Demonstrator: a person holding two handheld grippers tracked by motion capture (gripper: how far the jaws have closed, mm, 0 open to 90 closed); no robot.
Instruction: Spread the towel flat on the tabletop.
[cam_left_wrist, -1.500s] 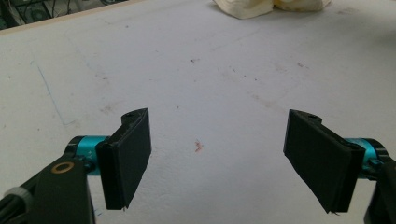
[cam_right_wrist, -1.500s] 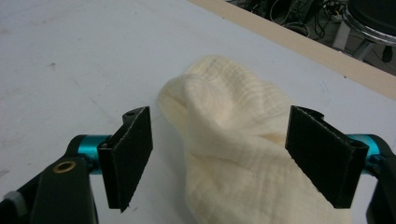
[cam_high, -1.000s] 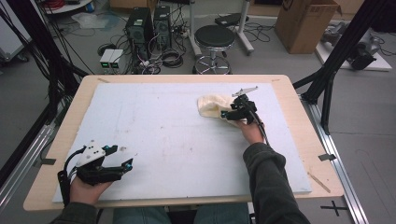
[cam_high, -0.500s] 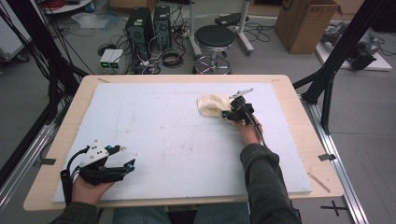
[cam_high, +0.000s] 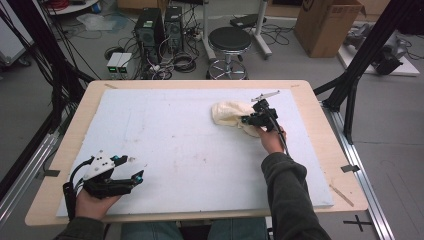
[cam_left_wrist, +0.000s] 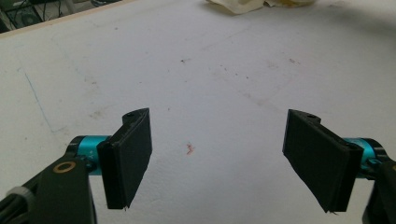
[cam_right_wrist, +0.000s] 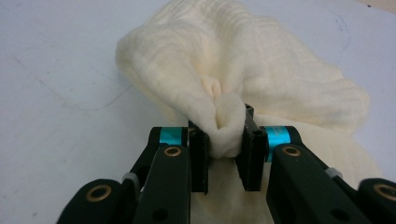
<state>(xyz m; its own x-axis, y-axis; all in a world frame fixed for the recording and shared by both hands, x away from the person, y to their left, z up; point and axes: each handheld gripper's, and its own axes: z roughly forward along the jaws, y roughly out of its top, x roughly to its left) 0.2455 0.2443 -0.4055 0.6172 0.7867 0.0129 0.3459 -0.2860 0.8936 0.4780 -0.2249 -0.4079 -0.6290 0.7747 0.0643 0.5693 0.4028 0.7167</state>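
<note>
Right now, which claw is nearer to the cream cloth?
Right. The right claw is pinching a fold of the cream cloth; the left claw sits open at the near left corner, far from it.

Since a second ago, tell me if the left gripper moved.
No. The left gripper sits at the same spot by the table's near left corner.

High view overhead facing forward, gripper views low, close, sharing the cloth (cam_right_wrist: 243, 70)

I lose the cloth (cam_left_wrist: 243, 5) past the top edge in the left gripper view; under my right gripper (cam_right_wrist: 223, 144) its near part is hidden.
</note>
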